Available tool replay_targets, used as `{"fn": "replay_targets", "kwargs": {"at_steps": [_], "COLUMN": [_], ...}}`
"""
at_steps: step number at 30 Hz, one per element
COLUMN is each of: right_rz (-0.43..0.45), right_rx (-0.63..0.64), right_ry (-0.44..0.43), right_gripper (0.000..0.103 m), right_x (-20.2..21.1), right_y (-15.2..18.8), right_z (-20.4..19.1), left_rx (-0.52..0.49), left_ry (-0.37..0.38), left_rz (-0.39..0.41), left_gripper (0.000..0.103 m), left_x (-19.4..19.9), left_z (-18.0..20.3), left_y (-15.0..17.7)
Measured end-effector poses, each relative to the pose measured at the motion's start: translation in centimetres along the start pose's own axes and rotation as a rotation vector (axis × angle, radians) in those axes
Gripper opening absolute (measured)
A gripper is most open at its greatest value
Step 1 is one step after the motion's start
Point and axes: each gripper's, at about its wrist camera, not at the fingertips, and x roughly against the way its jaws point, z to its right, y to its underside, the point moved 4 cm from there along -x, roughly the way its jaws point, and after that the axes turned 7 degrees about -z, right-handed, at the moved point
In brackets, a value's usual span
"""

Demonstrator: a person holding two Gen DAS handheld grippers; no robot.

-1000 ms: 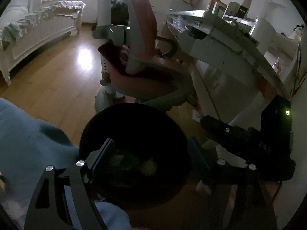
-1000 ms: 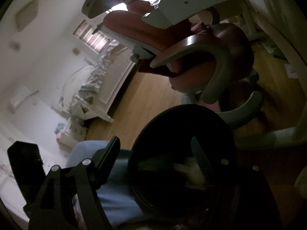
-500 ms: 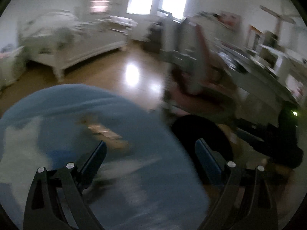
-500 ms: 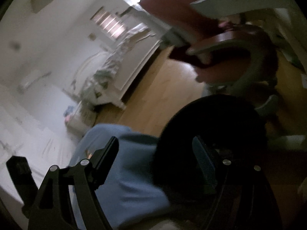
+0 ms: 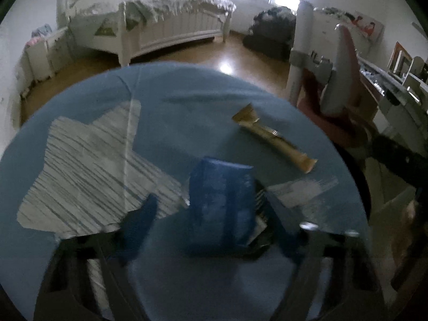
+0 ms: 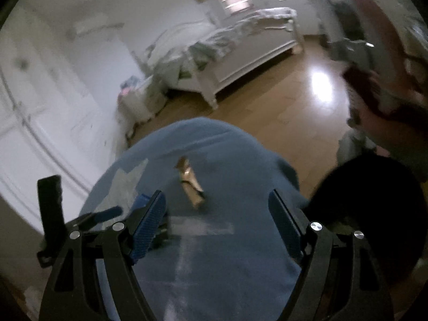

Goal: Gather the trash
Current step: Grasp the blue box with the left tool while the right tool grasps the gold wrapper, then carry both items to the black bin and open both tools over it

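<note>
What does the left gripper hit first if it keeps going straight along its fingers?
Probably the crumpled blue wrapper lying on the round blue cushion; it sits between the closing left gripper jaws. Depth is unclear.

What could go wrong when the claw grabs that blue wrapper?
1. The left claw is closing around the blue wrapper, which lies on soft blue cloth; it might pinch the cloth too.
2. The picture is blurry, so the grab may miss or only nip a corner.
3. The gold wrapper lies close by and could get knocked off.
</note>
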Motion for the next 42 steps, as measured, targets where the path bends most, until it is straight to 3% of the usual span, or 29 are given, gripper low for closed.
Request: {"fn": "replay_targets", "kwargs": {"at_steps": [3, 10, 15, 17, 19, 23, 27, 30, 33, 42], "right_rz": [-0.040, -0.135, -0.205, -0.232, -0.244, -0.240, -0.194, -0.107, -0.016, 0.215], "right_rx": [0.055, 0.152, 0.232, 0.262, 0.270, 0.253, 0.159, 0.075, 0.003, -0.165], "right_ry": [0.009, 0.076, 0.155, 0.204, 0.231, 0.222, 0.108, 0.018, -0.016, 0.063], "right_gripper": [0.077, 0.067, 0.060, 0.053, 0.039, 0.017, 0.013, 0.013, 0.013, 0.013], "right_x": [-2.5, -8.9, -13.3, -14.9, -15.7, -15.8, -13.1, -9.2, -4.9, 7.6], "right_y": [-1.1, -2.5, -2.3, -2.0, -2.1, -2.1, -2.1, -2.3, -2.3, -0.9], "right_z": [-2.0, -5.4, -7.4, -8.0, -7.7, -7.4, -6.1, -5.0, -3.3, 5.0], "left_rx": [-0.004, 0.092, 0.141, 0.146, 0.153, 0.159, 0.146, 0.111, 0.062, -0.157], "left_ry": [0.002, 0.109, 0.138, 0.132, 0.132, 0.133, 0.146, 0.171, 0.197, 0.293], "left_rz": [0.012, 0.089, 0.154, 0.175, 0.189, 0.197, 0.206, 0.224, 0.238, 0.267], "left_gripper": [0.052, 0.048, 0.048, 0.048, 0.048, 0.048, 0.048, 0.048, 0.048, 0.048], "left_x": [-0.2, 1.1, 3.2, 3.8, 4.5, 4.7, 5.5, 6.4, 7.1, 7.7], "left_z": [-0.8, -3.4, -4.9, -5.2, -5.5, -5.6, -4.6, -2.8, -0.4, 12.0], "left_y": [-0.1, -0.1, -0.3, -0.7, -0.8, -0.9, -1.0, -1.4, -2.1, -4.0]}}
